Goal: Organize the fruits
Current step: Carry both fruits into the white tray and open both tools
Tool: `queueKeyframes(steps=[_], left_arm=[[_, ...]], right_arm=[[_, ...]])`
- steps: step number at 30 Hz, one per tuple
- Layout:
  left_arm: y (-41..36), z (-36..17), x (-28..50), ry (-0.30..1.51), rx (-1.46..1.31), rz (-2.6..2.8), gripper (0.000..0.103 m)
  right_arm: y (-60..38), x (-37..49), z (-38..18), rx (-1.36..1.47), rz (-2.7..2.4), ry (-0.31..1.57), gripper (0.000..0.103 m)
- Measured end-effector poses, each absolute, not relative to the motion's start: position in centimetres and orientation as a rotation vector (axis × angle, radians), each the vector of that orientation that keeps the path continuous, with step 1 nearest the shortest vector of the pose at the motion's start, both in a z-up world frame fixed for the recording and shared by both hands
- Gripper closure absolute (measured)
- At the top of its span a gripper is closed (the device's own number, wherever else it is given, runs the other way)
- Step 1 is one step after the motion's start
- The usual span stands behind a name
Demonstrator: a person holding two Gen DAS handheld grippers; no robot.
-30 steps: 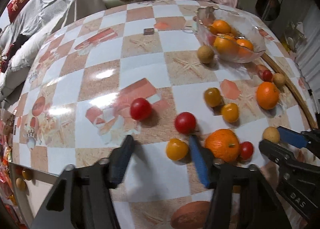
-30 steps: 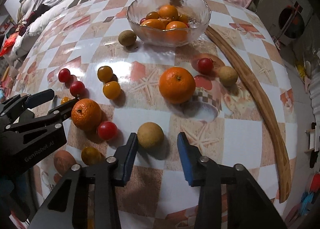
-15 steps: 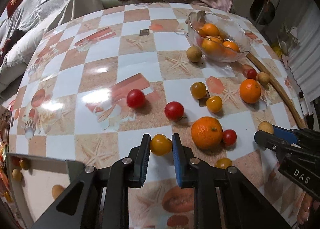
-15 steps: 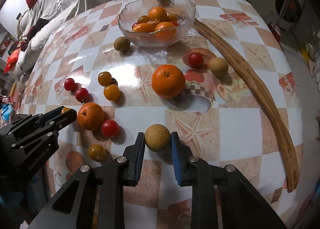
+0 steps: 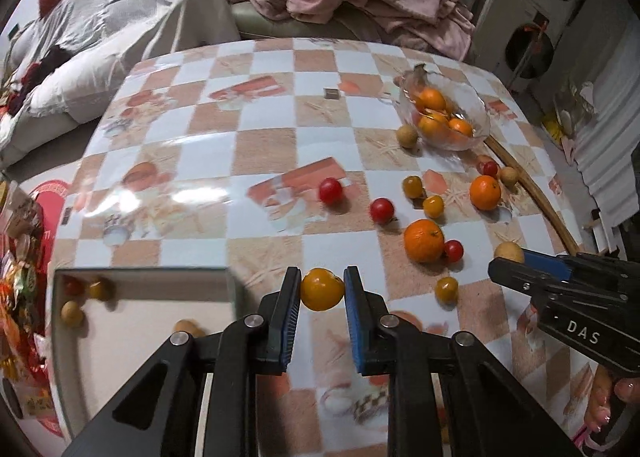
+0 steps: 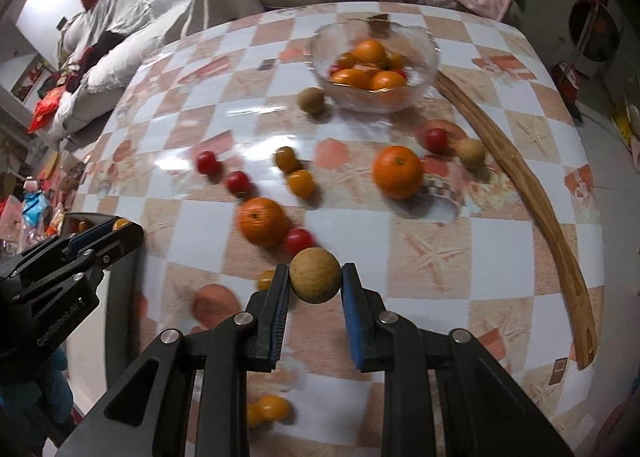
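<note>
My left gripper (image 5: 322, 291) is shut on a yellow cherry tomato (image 5: 322, 289) and holds it above the table's near edge. My right gripper (image 6: 315, 277) is shut on a tan longan (image 6: 315, 275), lifted off the table; it also shows in the left wrist view (image 5: 508, 251). Loose fruit lies on the checkered table: two oranges (image 5: 424, 240) (image 5: 485, 192), red tomatoes (image 5: 331, 190) (image 5: 381, 210), yellow tomatoes (image 5: 433, 206). A glass bowl (image 5: 478, 125) at the far right holds oranges.
A shallow white tray (image 5: 160, 309) at the near left holds a few small fruits. A long wooden stick (image 6: 516, 173) lies along the table's right edge. A sofa with blankets and clothes stands behind the table. Snack bags sit at the far left.
Both grippers have lifted and pulled back with their fruit: the left with the yellow tomato, the right with the longan. The tray has come into view at the left.
</note>
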State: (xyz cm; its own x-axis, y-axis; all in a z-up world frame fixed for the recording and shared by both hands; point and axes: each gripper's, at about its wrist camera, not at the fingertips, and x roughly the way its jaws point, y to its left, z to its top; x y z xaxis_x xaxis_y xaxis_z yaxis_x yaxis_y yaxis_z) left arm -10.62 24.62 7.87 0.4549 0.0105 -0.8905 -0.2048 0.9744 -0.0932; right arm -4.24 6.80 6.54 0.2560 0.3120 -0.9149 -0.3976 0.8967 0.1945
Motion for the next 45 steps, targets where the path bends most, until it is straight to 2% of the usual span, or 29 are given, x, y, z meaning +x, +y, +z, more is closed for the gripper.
queueKeyframes(steps=[14,24,34,45], left_arm=[[32.4,7.8,-18.5,1.110,-0.267,0.303,0.079],[38.0,5.1,-23.7,1.162,-0.326,0.453,0.079],[39.9,2.8,-25.5,1.201,-0.331,0.481,0.079],[39.8,2.1,-26.0,1.217,-0.346,0.459,0.079]], right_arm=[[16.3,-8.4,8.1,-0.165,0.647,1.211,0.075],[23.7,-12.0,7.5,-0.228,0.772,1.236,0.075],[29.4,-14.1,4.6,-0.292,0.837,1.314,0.075],[30.8,-14.7,2.3,-0.360,0.820,1.375,0.075]])
